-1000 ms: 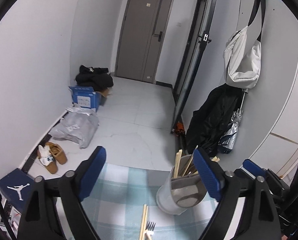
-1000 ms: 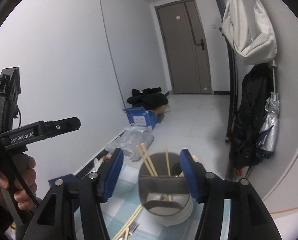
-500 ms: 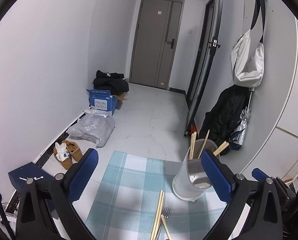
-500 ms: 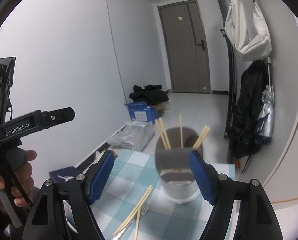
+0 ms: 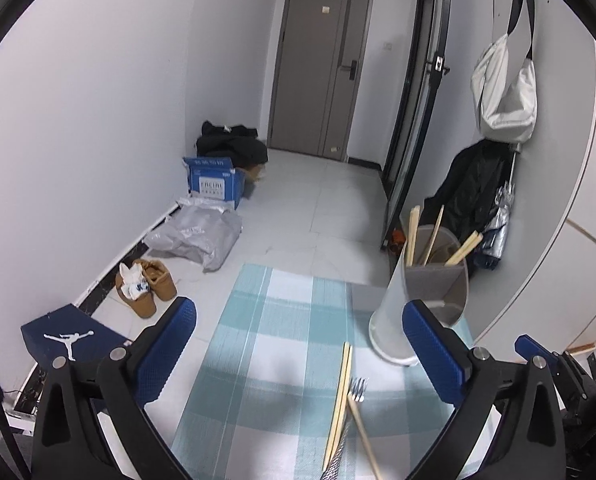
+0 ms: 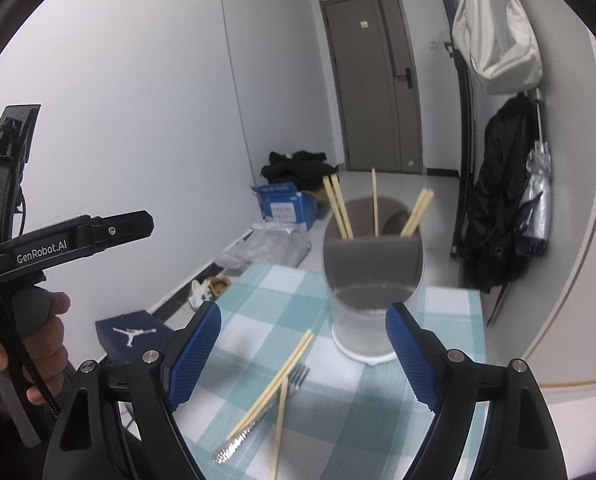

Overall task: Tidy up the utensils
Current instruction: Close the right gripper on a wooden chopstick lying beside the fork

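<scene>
A translucent utensil holder (image 6: pixel 371 280) with a grey insert stands on the checked blue-and-white cloth (image 6: pixel 258 312) and holds several wooden chopsticks (image 6: pixel 337 208). It also shows at the right in the left wrist view (image 5: pixel 421 300). Loose chopsticks (image 6: pixel 274 384) and a silver fork (image 6: pixel 258 416) lie on the cloth in front of it, also seen in the left wrist view (image 5: pixel 339 396). My right gripper (image 6: pixel 301 356) is open and empty above the loose utensils. My left gripper (image 5: pixel 298 352) is open and empty above the cloth, and its body (image 6: pixel 58 240) shows in the right wrist view.
The table ends at the cloth's far edge. Beyond it on the floor are a blue box (image 5: pixel 214 184), a grey bag (image 5: pixel 198 240), brown shoes (image 5: pixel 146 288) and a shoe box (image 5: pixel 70 340). A curved white wall (image 5: pixel 557 200) with hanging bags stands at the right.
Both grippers have drawn back and up from the holder. The holder now stands farther off, and the loose chopsticks and fork have come into fuller view.
</scene>
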`<state>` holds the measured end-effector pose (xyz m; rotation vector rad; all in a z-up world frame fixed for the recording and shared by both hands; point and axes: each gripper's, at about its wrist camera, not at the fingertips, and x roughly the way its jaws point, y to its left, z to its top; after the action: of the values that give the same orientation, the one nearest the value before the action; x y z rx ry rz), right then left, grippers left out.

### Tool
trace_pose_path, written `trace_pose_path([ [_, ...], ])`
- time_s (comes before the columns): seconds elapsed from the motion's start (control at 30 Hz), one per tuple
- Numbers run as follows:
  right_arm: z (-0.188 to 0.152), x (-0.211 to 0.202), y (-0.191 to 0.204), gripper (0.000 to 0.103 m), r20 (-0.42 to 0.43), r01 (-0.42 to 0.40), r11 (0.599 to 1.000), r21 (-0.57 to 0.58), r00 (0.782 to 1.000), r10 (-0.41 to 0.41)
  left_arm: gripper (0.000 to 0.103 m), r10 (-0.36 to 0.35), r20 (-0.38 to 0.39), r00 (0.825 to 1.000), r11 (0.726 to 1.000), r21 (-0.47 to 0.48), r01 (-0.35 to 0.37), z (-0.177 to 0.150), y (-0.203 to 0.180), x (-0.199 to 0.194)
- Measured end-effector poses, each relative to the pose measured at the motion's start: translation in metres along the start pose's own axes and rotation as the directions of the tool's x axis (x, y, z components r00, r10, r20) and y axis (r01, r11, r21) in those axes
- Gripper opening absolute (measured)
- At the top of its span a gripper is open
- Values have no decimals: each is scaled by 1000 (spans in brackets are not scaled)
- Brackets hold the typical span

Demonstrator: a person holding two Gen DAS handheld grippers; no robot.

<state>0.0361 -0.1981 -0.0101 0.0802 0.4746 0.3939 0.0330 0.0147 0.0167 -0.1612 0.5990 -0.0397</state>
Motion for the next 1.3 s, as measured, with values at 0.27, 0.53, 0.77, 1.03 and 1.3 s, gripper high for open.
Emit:
trace_pose_path([
  [0.27,-31,38,3,85,-143,6,1000,-27,990,-10,101,9,-88,996,1000,-29,-11,-23,20,29],
  [0.53,-60,81,9,70,-309,-55,998,-30,950,43,101,-22,-189,982,994,-110,1,-28,38,53],
  [0.77,-75,110,13,51,-407,-79,997,-11,911,68,101,-43,-203,978,984,-179,6,-22,50,57],
  [1.03,-77,143,17,28,-477,-83,996,-15,876,66,101,-43,-241,969,977,-214,-10,-21,59,67],
  [1.3,-78,165,25,10,-510,-73,996,-48,859,39,101,-46,-251,967,971,-237,-16,-20,67,71],
])
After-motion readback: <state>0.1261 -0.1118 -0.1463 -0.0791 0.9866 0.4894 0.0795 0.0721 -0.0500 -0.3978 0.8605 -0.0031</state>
